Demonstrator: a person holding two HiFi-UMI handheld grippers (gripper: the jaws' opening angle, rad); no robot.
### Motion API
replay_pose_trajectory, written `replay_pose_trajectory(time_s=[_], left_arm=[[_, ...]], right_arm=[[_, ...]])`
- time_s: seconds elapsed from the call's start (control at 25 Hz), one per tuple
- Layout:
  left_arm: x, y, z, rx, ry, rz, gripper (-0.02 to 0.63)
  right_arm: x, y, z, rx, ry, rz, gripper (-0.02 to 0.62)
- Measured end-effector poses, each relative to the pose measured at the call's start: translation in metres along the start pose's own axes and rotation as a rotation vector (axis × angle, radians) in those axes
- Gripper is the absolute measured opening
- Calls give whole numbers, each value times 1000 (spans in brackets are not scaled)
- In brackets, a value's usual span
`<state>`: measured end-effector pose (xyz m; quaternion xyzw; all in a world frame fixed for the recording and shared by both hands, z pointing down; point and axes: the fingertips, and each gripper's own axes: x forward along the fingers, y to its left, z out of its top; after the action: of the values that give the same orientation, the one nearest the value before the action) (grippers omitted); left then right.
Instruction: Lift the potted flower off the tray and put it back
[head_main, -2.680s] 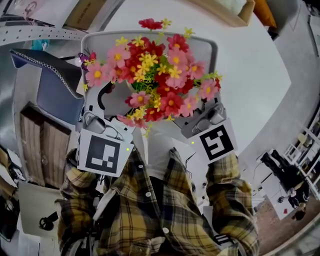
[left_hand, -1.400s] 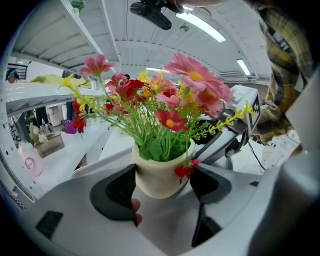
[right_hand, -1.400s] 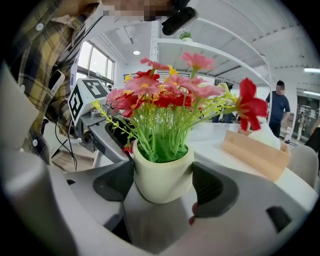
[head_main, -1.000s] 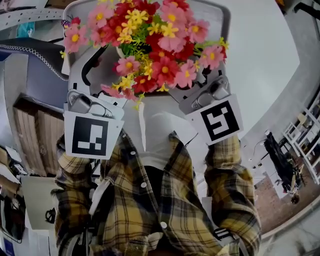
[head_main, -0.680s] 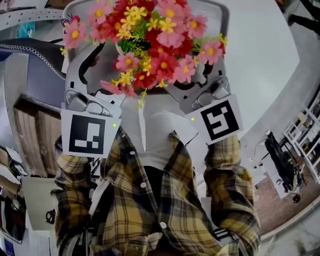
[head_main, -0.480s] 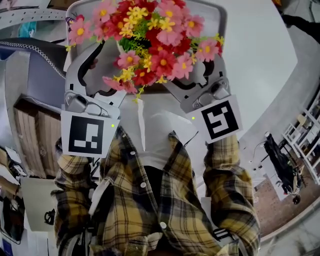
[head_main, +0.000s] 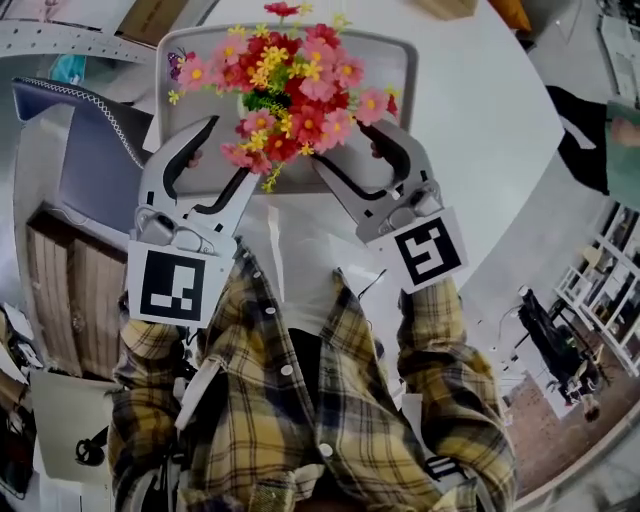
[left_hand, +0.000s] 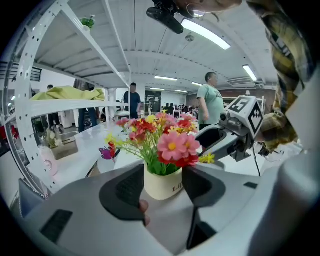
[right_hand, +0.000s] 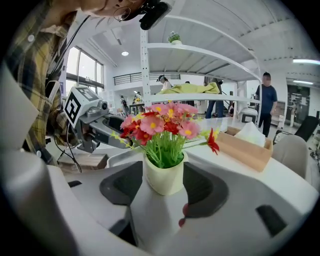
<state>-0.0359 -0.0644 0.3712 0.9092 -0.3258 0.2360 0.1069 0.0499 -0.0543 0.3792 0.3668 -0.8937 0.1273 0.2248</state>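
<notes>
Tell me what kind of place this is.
Probably an open-plan lab or workshop: tall white shelving, ceiling strip lights, and people standing around in the background.

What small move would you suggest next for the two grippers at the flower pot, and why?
Probably lift both together, straight up and level. The left gripper and right gripper have just been closing, and both now grip the flower pot from opposite sides; whether it has cleared the tray is unclear.

Bright overhead light; fisheye-warped edges.
</notes>
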Motion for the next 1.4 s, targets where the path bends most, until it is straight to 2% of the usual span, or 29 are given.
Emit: replay_pose_trajectory(time_s=[0.28,0.52,0.72,0.84,1.0,1.16,1.4], left_arm=[[-25,-5,48,-6,-93,41,166],[-59,-17,93,-55,-168,62,132],[-77,-24,139,10,-267,109,62],[-91,-31,159,14,-308,129,33],[-104,-40,180,49,-346,145,16],[-107,-57,194,89,-373,129,8],[-111,-73,199,37,-396,109,8]], right_arm=[[-30,5,46,-23,-68,-27,112],[-56,22,96,-59,-127,-30,29],[-69,30,135,-109,-216,-26,2],[-82,38,152,-123,-248,-28,-2],[-103,44,175,-126,-292,-48,-2],[-122,48,188,-144,-313,-62,-2],[-131,51,190,-143,-329,-60,-2]])
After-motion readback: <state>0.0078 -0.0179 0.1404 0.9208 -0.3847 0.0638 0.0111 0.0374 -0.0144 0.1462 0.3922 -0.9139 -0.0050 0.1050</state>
